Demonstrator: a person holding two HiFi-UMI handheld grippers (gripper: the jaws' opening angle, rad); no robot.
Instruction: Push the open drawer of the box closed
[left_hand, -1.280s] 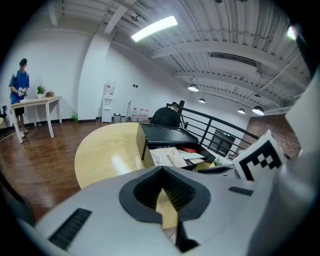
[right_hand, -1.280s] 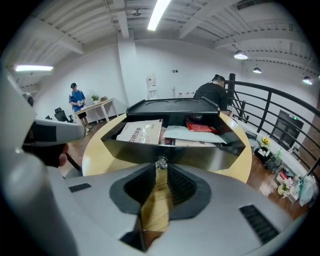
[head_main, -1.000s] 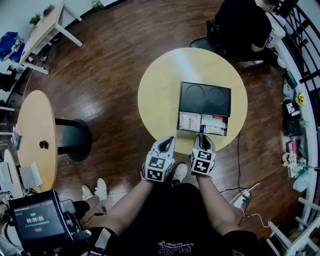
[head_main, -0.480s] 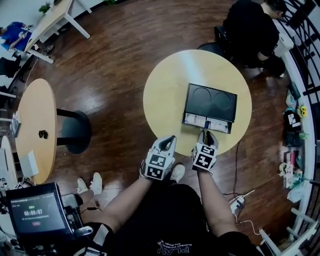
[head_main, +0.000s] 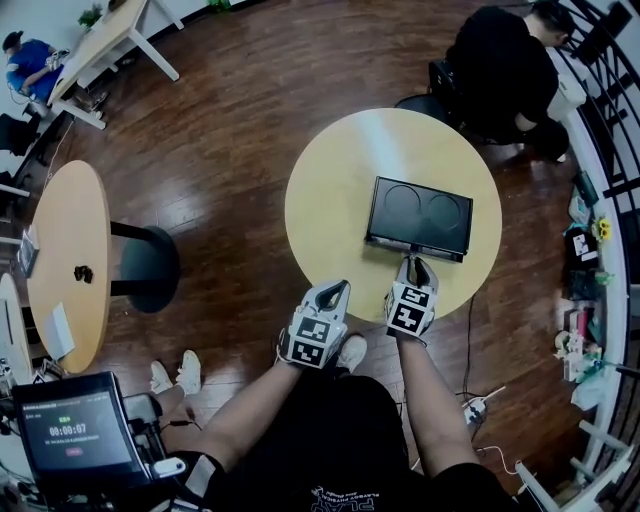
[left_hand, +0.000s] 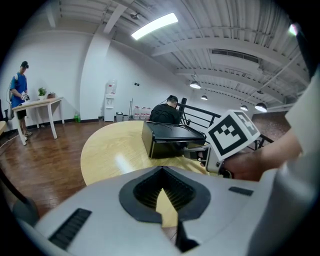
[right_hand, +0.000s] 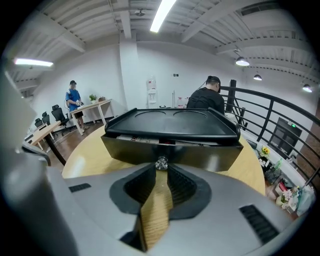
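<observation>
Round wooden tabletop (head_main: 325, 200) over dark plank floor, bearing one black box.

Nearest, off the tabletop's near edge: left gripper (head_main: 338, 288), clenched on nothing, idle. Just beyond: right gripper (right_hand: 160, 171), jaws likewise closed tip to tip, set against the single small shiny knob (right_hand: 161, 162) at the middle of the drawer (right_hand: 205, 156) front. Touching it, not clasping it. Drawer nearly home, with only a thin slit under the lid of the box (right_hand: 172, 122) and paper packets (right_hand: 142, 140) showing inside.

Handling, as a judgement:
- Rigid panel, light load; probably slides freely.
- Box itself perhaps light enough to skid on the smooth tabletop if shoved hard.
- Best a slow, straight push at the centre, on the knob or the panel beside it. Not at a corner, lest the drawer jam askew.
- No grasp needed.
- Knob small and glossy, apt to slip off closed tips.

Count: one box, one drawer, one knob, two round hollows (head_main: 402, 203) in the lid, two grippers. Farther off, one seated person (head_main: 495, 60) beyond the tabletop, and one standing person (left_hand: 19, 95) at a distant desk.
</observation>
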